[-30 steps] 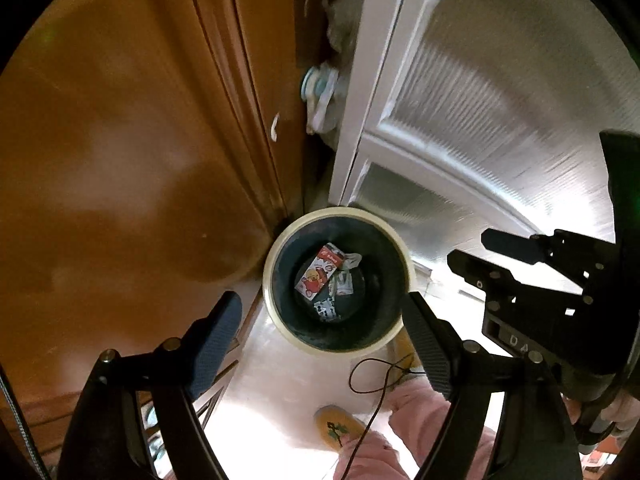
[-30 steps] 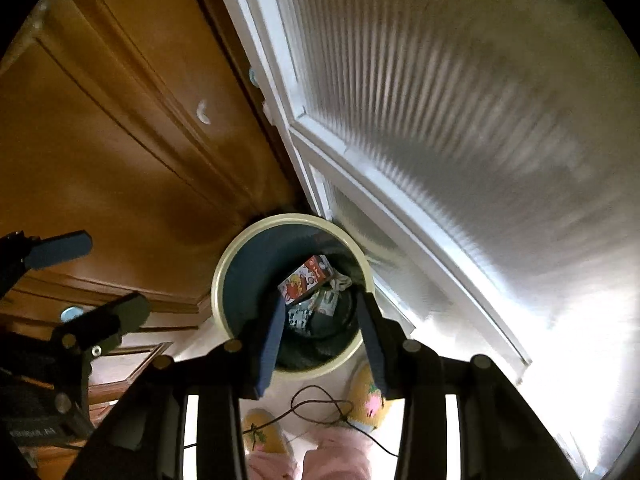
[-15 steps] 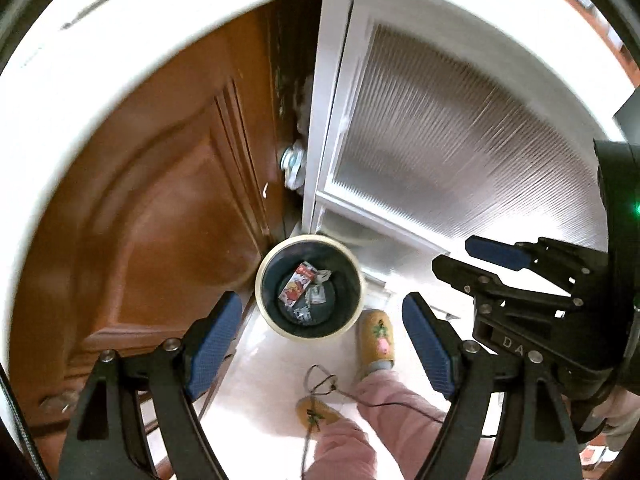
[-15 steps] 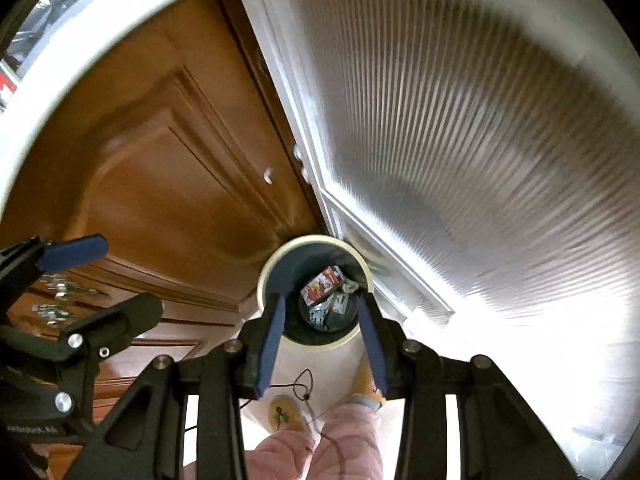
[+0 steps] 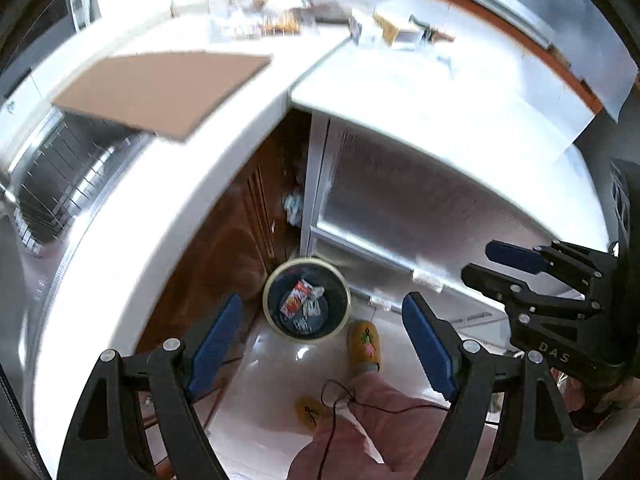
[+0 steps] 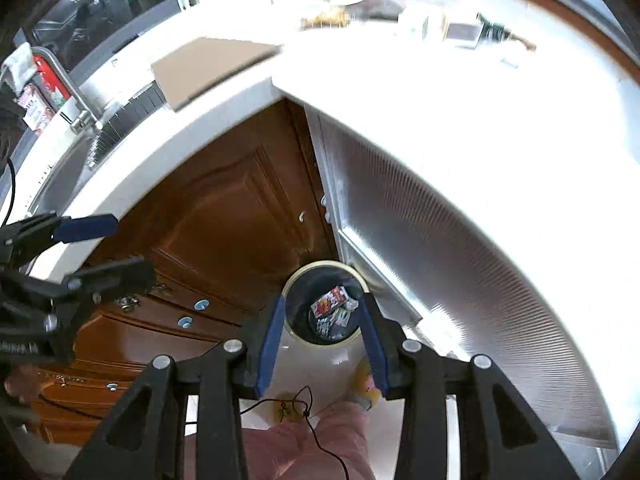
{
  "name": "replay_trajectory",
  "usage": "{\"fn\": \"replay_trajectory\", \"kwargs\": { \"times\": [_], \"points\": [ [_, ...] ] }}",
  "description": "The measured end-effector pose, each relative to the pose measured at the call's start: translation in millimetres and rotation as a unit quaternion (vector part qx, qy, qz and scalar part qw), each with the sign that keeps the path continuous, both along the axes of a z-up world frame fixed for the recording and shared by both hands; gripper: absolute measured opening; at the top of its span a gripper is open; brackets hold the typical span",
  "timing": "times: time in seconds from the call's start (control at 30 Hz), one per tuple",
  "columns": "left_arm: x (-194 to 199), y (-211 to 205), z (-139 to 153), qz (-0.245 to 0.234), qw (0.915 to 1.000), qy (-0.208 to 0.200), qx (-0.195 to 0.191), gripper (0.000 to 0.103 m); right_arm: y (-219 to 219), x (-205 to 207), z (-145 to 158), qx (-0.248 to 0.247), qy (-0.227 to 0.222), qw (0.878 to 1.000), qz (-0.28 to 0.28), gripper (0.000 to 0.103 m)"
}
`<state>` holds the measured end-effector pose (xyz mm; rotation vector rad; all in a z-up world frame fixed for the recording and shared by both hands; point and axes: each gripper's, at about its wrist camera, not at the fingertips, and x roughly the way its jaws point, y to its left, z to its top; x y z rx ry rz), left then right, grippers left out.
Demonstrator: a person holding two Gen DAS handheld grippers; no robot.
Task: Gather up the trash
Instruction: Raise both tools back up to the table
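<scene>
A round dark bin with a cream rim (image 5: 340, 280) stands on the floor far below, also in the right wrist view (image 6: 296, 280). It holds a red wrapper (image 5: 295, 300) (image 6: 328, 301) and other small packets. My left gripper (image 5: 322, 340) is open and empty, high above the bin. My right gripper (image 6: 322, 340) is open and empty too, its blue pads either side of the bin in view. Each gripper shows in the other's view: the right one (image 5: 516, 268) and the left one (image 6: 100, 244).
A white countertop (image 5: 132, 216) (image 6: 400, 92) curves above brown cabinet doors (image 6: 224, 216) and a ribbed white door (image 6: 440, 240). A brown board (image 5: 160, 88) and clutter (image 5: 392, 28) lie on top. A metal rack (image 5: 52, 184) sits at left. Yellow slippers (image 5: 364, 344) and pink trousers (image 5: 380, 432) are below.
Both grippers have risen well above the bin, which looks smaller now. The countertop and its items have come into view. Both stay open and empty.
</scene>
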<state>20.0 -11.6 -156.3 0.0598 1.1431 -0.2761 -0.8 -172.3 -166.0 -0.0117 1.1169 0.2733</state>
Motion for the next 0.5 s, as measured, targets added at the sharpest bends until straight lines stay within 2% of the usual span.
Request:
{"fn": "replay_trajectory", "kwargs": {
  "times": [0.27,0.5],
  "points": [
    [14.1,-18.6,82.6,-0.017,0.9968,-0.077,0.017,0.081,-26.0,1.9,64.6,-0.008,-0.077,0.997,-0.006,0.039],
    [53.7,-50.1,132.3,-0.034,0.9911,-0.128,0.011,0.081,-71.8,41.2,112.7,0.009,-0.125,0.992,-0.033,0.039]
  ]
}}
